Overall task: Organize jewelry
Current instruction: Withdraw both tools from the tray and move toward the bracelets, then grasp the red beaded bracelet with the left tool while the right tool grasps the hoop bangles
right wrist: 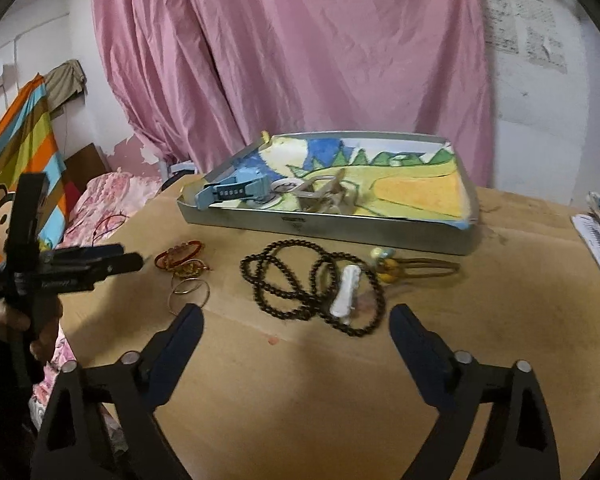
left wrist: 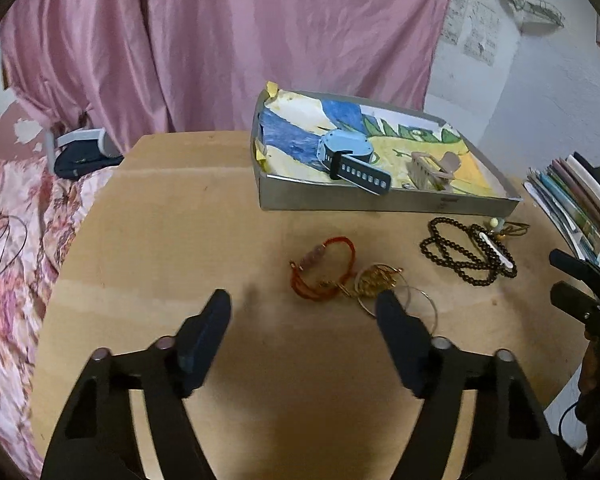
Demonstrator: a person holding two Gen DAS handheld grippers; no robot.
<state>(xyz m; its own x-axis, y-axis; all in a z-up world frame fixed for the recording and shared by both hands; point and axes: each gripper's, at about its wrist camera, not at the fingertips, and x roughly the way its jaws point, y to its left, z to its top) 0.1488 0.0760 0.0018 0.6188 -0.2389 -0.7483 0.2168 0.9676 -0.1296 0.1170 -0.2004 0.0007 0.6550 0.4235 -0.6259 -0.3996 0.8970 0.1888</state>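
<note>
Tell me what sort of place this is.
Most likely a bedroom at home: a bed with a floral pink cover sits beside the wooden table, a pink curtain hangs behind, and books are stacked at the table's edge.

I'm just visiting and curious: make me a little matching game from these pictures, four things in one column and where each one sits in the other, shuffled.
Things:
1. blue watch
2. black bead necklace
3. red cord bracelet
4. stack of books

Places:
A. on the bare table, just in front of the right gripper
B. at the table's right edge
C. inside the metal tray
D. on the table, ahead of the left gripper

Pairs: 1-C, 2-A, 3-D, 4-B
</note>
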